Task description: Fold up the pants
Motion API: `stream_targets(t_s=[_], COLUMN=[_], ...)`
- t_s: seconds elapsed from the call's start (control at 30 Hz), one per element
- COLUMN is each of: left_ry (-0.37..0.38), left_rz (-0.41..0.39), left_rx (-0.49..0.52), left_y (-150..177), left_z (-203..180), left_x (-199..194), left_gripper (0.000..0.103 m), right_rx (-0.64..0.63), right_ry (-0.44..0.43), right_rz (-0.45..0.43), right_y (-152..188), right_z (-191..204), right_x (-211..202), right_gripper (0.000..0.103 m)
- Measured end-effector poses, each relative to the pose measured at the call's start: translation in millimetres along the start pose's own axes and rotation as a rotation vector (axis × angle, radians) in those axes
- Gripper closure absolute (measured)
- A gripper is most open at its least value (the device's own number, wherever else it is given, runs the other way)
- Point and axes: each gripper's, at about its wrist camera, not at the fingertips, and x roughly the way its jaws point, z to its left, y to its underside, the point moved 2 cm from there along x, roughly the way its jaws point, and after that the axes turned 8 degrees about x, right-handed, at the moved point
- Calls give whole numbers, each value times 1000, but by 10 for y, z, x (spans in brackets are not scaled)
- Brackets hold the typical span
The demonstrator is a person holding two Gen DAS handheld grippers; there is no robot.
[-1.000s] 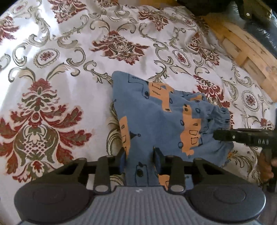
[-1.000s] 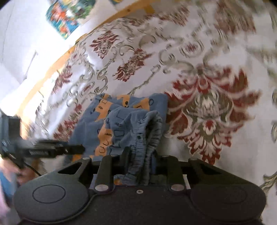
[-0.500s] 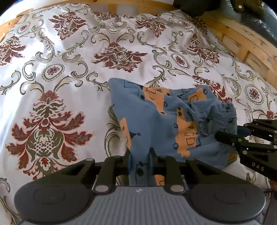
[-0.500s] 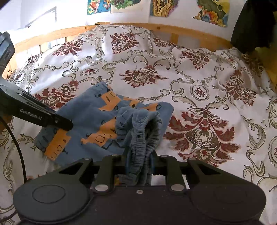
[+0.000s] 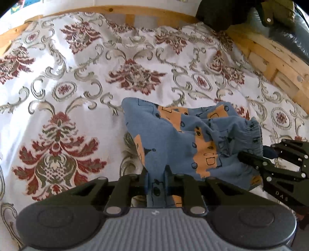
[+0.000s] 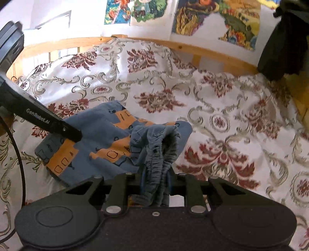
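Lying rumpled on floral bedspread (image 5: pixel 81 63), blue-and-orange pants (image 5: pixel 173 139), left claw (image 5: pixel 155 173) pinching hem, right claw (image 6: pixel 155 173) clamping gathered waistband

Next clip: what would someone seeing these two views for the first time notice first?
The small blue pants with orange block prints stand out, bunched at the middle of the white bedspread with dark red floral medallions. Each tool is shut on them: the left tool pinches a blue edge, the right tool clamps the gathered elastic waistband. Colourful posters hang on the wall above the wooden bed rail.
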Motion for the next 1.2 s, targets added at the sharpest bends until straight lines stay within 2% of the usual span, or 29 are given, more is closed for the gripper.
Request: stream_targets(t_s=[0.2,0.27,0.4,0.5,0.63,0.73,0.97,1.03,1.13,1.2], left_ry=[-73,-73,-53,-29,-13,-11,-9,-9,-19,-21], left_rz=[-92,-106,-101,-70,6,5,-2,0,-5,-11], left_rx=[73,47,-8,-42,-63,-46,-38,-38,-38,-40], left_y=[-352,-523,-704,-673,-544,-488,-480,-482,-468,-461], left_z=[22,125,336,476,592,596,594,588,583,583], left_x=[16,103,294,430,648,682,665,656,606,565], left_gripper=[87,87,87,87,87,86,85,82,76,69], right_rx=[-48,-38,46,86,103,109,140,143,144,158], right_ry=[15,11,-35,-75,-100,-95,-100,-101,-90,-91], right_rz=[-93,-119,-109,-79,7,45,42,42,30,19], right_y=[-275,-432,-666,-738,-614,-515,-483,-484,-472,-473], right_z=[-42,-124,-337,-408,-376,-380,-408,-410,-414,-426], right_x=[152,280,531,686,878,976,966,961,934,893], right_gripper=[82,82,82,82,82,82,81,78,70,56])
